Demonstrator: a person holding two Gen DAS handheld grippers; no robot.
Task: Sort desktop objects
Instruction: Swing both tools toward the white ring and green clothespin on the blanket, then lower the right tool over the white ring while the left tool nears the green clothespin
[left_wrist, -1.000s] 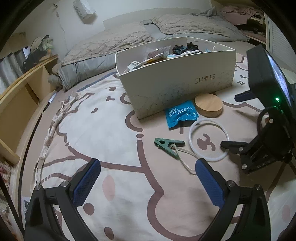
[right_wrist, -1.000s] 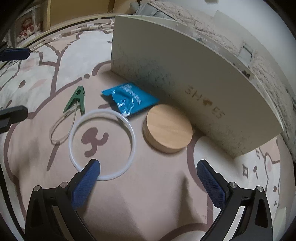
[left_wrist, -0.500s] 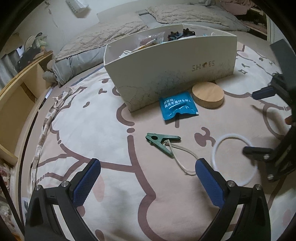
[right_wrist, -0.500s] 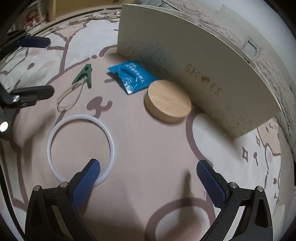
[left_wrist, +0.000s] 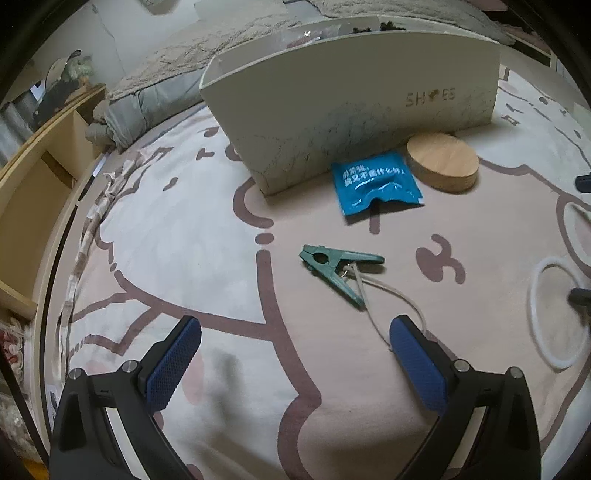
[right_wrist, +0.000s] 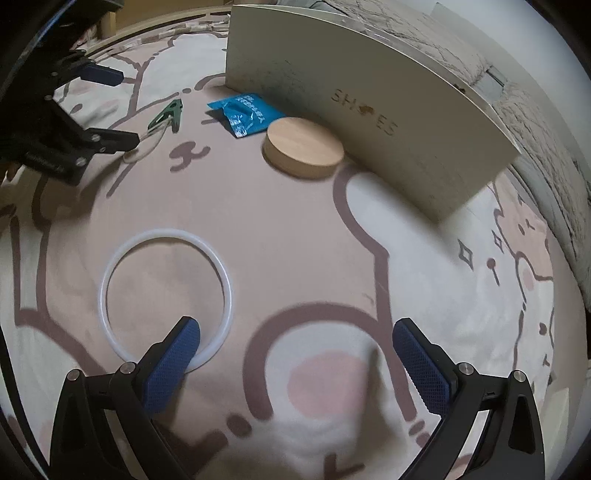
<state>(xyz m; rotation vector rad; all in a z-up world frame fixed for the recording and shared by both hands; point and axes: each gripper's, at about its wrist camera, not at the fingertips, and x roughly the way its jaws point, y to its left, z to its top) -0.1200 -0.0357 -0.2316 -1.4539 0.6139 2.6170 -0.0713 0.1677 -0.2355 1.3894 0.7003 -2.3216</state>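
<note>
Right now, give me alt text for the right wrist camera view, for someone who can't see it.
The open right gripper hovers over a patterned blanket, one fingertip inside a white ring. Beyond lie a wooden disc, a blue packet and a green clip before a white shoe box; the left gripper is at upper left.

Cartoon-print blanket (left_wrist: 207, 236), grey bedding (left_wrist: 155, 99), wooden shelf (left_wrist: 40, 162).

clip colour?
Dark green clip, with a pale cord loop attached; clearest in the left wrist view.

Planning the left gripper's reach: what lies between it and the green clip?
Only bare patterned rug and the clip's pale cord loop, which trails back toward the left gripper from the green clip, as the left wrist view shows.
</note>
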